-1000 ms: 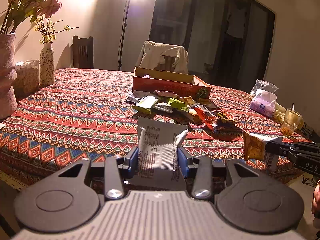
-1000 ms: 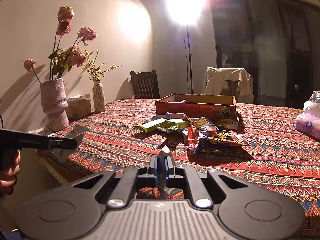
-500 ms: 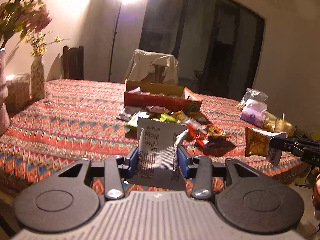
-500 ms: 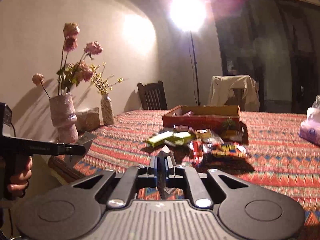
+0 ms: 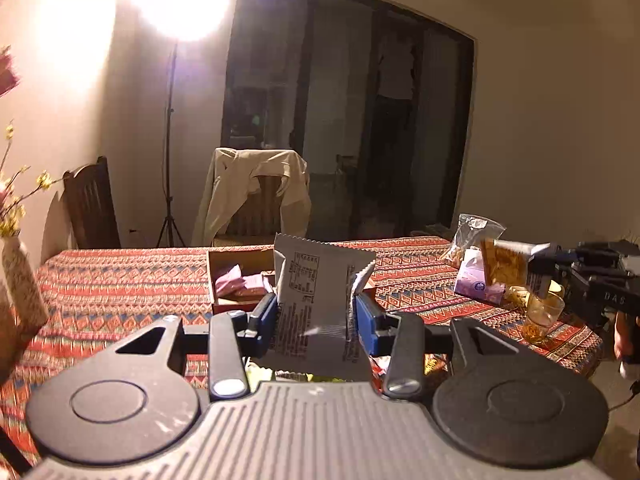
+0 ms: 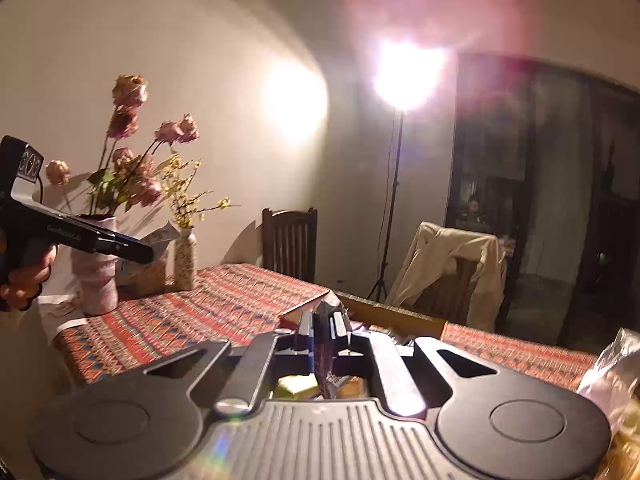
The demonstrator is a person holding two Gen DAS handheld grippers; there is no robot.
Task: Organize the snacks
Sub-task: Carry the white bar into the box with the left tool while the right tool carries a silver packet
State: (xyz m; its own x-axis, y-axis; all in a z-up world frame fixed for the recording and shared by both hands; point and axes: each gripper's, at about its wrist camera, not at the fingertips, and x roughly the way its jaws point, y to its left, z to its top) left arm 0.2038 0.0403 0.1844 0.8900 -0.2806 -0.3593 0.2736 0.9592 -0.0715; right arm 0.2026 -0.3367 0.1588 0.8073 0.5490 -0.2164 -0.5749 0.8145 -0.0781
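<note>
Left gripper (image 5: 316,316), black plastic with blue pads, is clamped on a flat grey foil snack packet with zigzag-crimped top edge and printed back panel (image 5: 320,300); jaws part-way closed, pads pressing both side edges. The packet stands upright in front of the open cardboard box with red outer wall (image 5: 236,276), hiding the box's right half. Inside the box, pinkish wrappers (image 5: 240,282) are visible, their shapes unclear.

Right gripper (image 6: 323,324) has its jaws pinched fully together on a thin dark crinkled wrapper seen edge-on (image 6: 324,344); its print is unreadable. In the left wrist view the same gripper (image 5: 536,264) comes in from right of the box holding a flat orange-yellow packet with pale sealed end (image 5: 504,266).

The box sits on a woven red zigzag-patterned tablecloth (image 5: 120,280). Right of the box: a crinkly clear plastic bag (image 5: 472,232), a soft lilac tissue pack (image 5: 476,284), and a clear glass cup with amber contents (image 5: 542,316), partly behind the right gripper. Behind the box is a wooden chair draped with a cream jacket (image 5: 256,188). Far left of the box, a mottled pink ceramic vase of dried roses (image 6: 98,276) and a slim patterned bottle vase (image 6: 185,260).

Loose snacks below both grippers are mostly hidden; only yellow-green bits (image 6: 298,386) show. The bright lamp (image 6: 408,72) flares out nearby detail.
</note>
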